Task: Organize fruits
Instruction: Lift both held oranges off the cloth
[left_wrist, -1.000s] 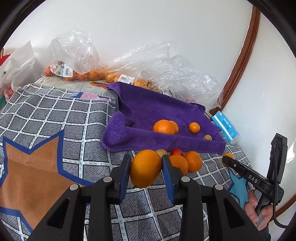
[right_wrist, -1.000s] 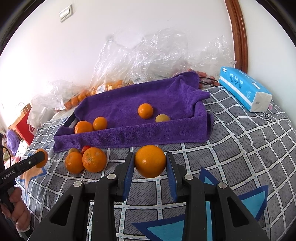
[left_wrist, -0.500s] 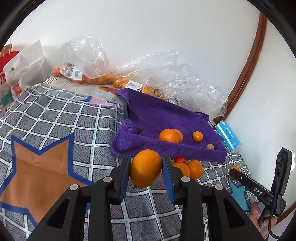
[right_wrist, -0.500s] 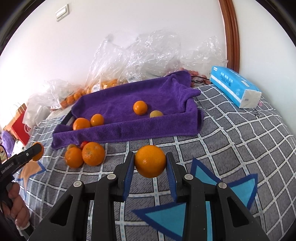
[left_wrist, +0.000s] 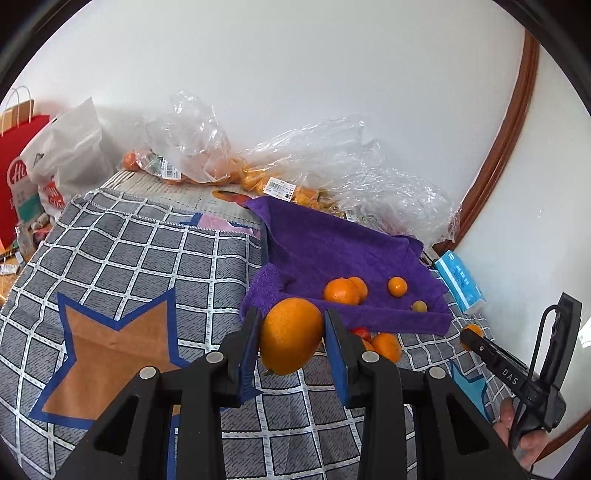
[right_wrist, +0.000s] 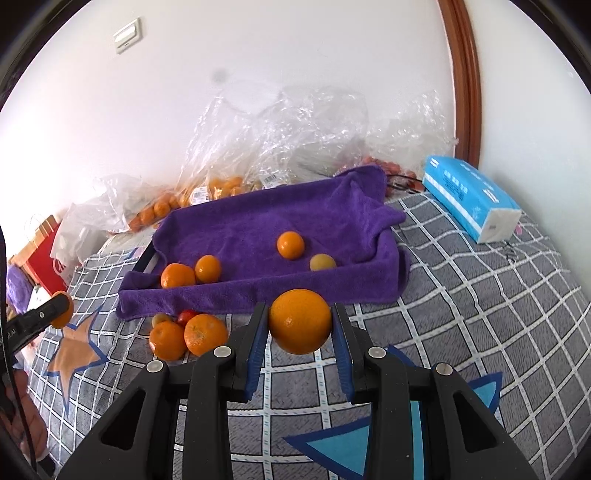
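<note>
Purple towel (right_wrist: 258, 221) rim near clamped orange (right_wrist: 300, 321)

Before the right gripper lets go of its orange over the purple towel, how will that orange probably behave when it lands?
The orange is round and smooth, so it will likely roll a little. The purple towel looks soft and its raised edges should probably stop it. It may bump the small orange or the yellowish fruit already lying there. The right gripper holds it only by its sides.

Checked cloth (right_wrist: 480, 314) over the worktop. Ahead of the right claw (right_wrist: 300, 345): towel-lined tray (right_wrist: 258, 295). Ahead-left: loose oranges (right_wrist: 188, 336). Far right: tissue pack (right_wrist: 469, 199).
</note>
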